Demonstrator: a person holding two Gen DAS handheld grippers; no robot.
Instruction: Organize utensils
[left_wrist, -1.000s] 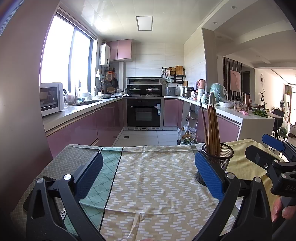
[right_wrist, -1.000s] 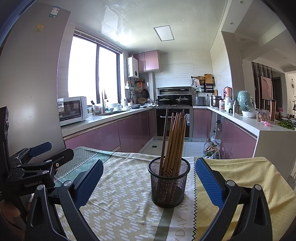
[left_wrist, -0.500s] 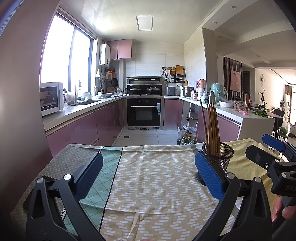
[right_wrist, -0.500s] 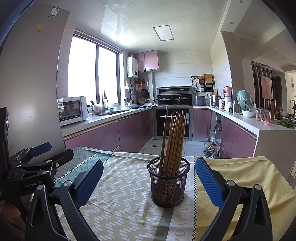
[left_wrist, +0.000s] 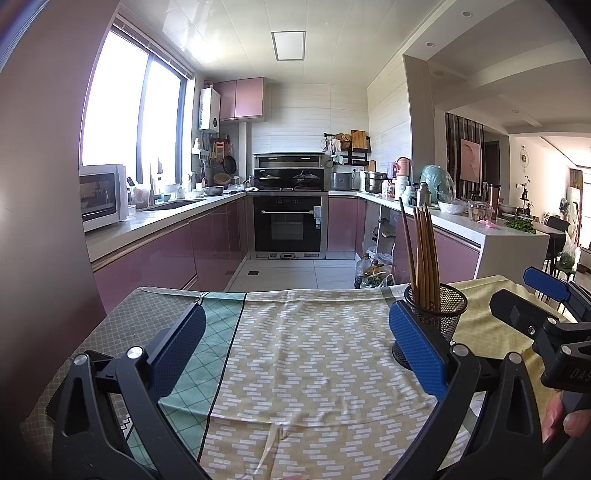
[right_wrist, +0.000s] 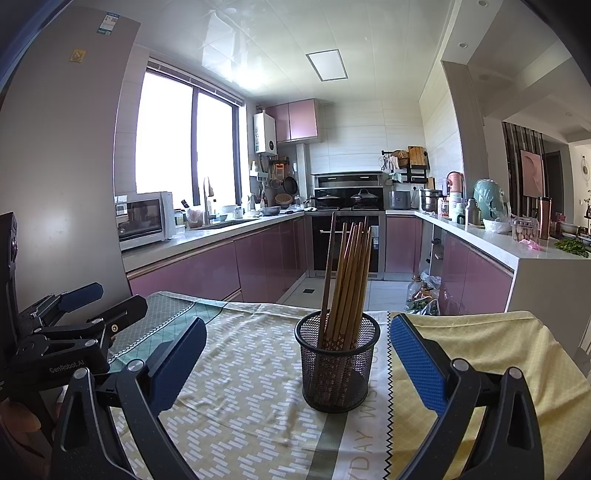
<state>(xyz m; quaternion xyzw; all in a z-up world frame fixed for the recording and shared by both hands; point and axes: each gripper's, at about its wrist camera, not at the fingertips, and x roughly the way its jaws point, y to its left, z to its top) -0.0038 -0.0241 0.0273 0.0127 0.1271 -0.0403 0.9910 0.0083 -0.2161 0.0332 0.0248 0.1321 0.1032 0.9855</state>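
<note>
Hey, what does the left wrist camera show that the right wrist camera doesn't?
Only the left wrist view shows the open left gripper over bare patterned tablecloth. Only the right wrist view shows the open right gripper framing the black wire-mesh cup, with its whole base visible. Both show the brown wooden chopsticks standing in that cup, and the white microwave.

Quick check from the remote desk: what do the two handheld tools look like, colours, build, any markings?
Both match: black angular plastic frames with silver screws and blue textured finger pads. The left tool shows white "GenRobot.AI" lettering in the right wrist view; the right tool shows partial "DAS" lettering. No cables visible.
</note>
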